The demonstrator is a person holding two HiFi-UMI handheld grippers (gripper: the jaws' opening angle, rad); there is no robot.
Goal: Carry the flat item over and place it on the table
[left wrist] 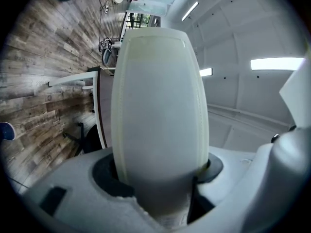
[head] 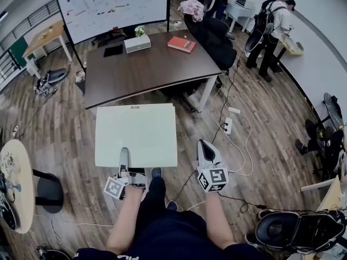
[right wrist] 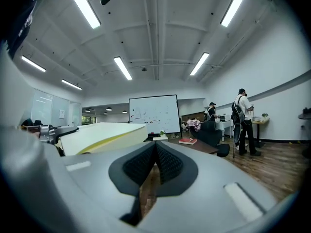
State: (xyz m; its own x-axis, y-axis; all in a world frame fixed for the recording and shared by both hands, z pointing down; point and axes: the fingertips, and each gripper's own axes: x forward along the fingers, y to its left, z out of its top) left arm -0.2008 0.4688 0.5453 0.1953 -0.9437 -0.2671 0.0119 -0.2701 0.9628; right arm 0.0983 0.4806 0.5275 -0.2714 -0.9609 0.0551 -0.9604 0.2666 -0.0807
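Note:
The flat item [head: 135,134] is a pale, cream-white square board, held level above the wooden floor in front of me. My left gripper [head: 124,166] is shut on the middle of its near edge. In the left gripper view the board [left wrist: 160,96] fills the centre and runs out from between the jaws of the left gripper [left wrist: 160,188]. My right gripper [head: 207,155] hangs just right of the board, shut and holding nothing. In the right gripper view the right gripper [right wrist: 156,148] has its dark pads together, with the board [right wrist: 102,134] to its left. The dark brown table [head: 157,69] stands ahead.
On the table lie a red book [head: 181,44], a white box [head: 137,42] and a black pad [head: 113,50]. A whiteboard [head: 111,7] stands behind it and a black chair [head: 214,37] at its right end. A power strip [head: 227,125] with cables lies on the floor. A person [head: 271,31] stands far right.

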